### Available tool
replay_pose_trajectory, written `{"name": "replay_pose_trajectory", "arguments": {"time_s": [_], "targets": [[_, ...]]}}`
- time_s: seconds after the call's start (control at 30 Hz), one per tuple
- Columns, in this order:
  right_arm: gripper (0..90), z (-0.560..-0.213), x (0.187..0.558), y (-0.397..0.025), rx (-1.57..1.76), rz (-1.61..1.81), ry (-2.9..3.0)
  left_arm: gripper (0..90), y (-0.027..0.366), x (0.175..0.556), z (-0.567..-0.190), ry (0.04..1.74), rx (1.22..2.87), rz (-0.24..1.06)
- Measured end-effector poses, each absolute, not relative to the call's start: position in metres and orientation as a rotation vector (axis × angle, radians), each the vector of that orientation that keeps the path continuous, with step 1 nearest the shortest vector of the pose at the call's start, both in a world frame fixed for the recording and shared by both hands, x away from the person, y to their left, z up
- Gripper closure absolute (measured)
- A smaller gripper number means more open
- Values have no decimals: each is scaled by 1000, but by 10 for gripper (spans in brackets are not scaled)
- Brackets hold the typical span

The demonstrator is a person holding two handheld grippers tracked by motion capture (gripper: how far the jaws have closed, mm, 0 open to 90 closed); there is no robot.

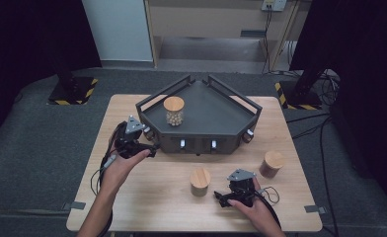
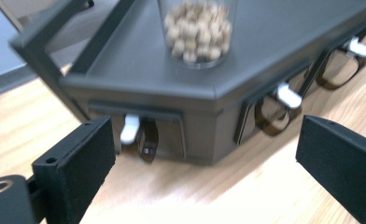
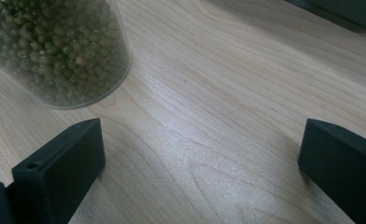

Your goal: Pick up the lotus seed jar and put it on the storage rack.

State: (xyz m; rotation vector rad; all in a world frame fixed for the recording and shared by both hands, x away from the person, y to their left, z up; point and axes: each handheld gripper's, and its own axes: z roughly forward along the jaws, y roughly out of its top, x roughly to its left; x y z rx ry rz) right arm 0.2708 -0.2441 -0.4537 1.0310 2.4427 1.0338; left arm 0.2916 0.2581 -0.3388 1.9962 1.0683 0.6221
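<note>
**Two grippers open at the table, one jar on the tray, two on the wood**

Resting low over the wooden table [image 1: 147, 207], both grippers have their jaws spread wide with nothing between them. The left gripper [image 1: 149, 148] sits at the near left corner of the dark tray [image 1: 216, 116], held by the person's left hand [image 1: 122, 165]. Its own view looks along the jaws at the tray's front wall, where white clips [image 2: 130, 129] stick out of dark brackets. The left gripper [image 2: 204, 154] is just short of that wall, not touching it.

On the tray's floor, toward its left side, stands the jar of pale beans [image 1: 174, 110], upright, with a round wooden lid. In the left gripper view the same jar's glass body shows beyond the tray's edge, lid cut off by the frame.

The right gripper [image 1: 221, 198] lies near the table's front edge, right of centre, in the person's right hand [image 1: 253, 207]. Its jaws point left toward the jar of green beans [image 1: 200, 181], which stands upright on the bare wood just beside it, lid on. In the right gripper view the right gripper [image 3: 202, 154] has that jar's base at the upper left, outside the gap and a little ahead of the left jaw.

A third jar with brown contents [image 1: 271, 164] stands farther right on the table, near the tray's right corner, well apart from both grippers.
</note>
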Motion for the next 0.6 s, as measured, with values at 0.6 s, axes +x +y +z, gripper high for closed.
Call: {"name": "replay_pose_trajectory", "arguments": {"time_s": [0.6], "targets": [[8, -454, 271, -244, 1031, 1034, 2443, 34, 273, 263, -383, 1134, 1998, 568]]}}
